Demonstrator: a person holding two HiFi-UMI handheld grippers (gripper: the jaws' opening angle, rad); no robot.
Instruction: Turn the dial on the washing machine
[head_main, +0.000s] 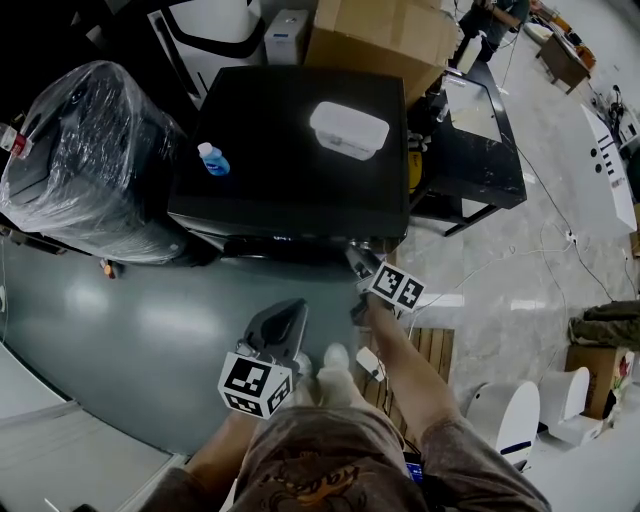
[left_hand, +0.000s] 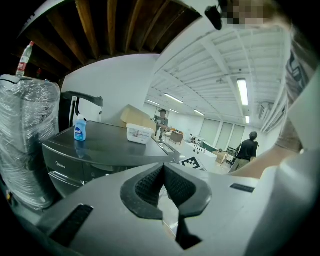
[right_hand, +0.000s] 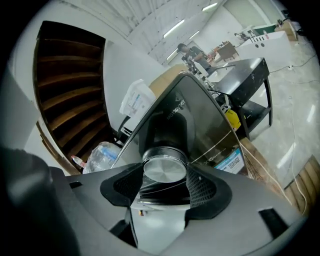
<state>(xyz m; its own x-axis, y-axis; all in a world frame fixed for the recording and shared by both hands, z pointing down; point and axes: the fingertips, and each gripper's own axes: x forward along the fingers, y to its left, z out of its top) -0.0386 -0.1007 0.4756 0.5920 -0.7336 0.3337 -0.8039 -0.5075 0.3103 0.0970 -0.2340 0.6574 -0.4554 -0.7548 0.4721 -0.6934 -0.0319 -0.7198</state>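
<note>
**Dial (right_hand: 165, 169) gripped between the right jaws**

The dial is a round knob with a silver face on the front panel of the washing machine (right_hand: 200, 120). It sits squarely between the right gripper's (right_hand: 165, 176) jaws. They stand wide, one pad against each side of the knob. Nothing lies between jaws and dial.

The left gripper (left_hand: 163, 170) is held low and back from the machine. Its jaws are closed tip to tip, with nothing in them.

Around, counted:
- One blue bottle (head_main: 213, 160), upright on the machine's dark top, above and left of the right jaws.
- One white lidded box (head_main: 348, 129) on the same top, beyond the right jaws and well apart from the bottle.
- One sticker (right_hand: 231, 162) on the machine front, just right of the right jaws.
- One bulky item wrapped in clear film (head_main: 85, 150), far left of both jaws, beside the machine.
- One large cardboard box (head_main: 380, 35) behind the machine.
- One black table (head_main: 480, 150) right of the machine, a yellow object (head_main: 414, 170) between them.
- One wooden pallet (head_main: 425, 350) on the floor below the right gripper.
- Two people stand in the far background of the left gripper view.
</note>
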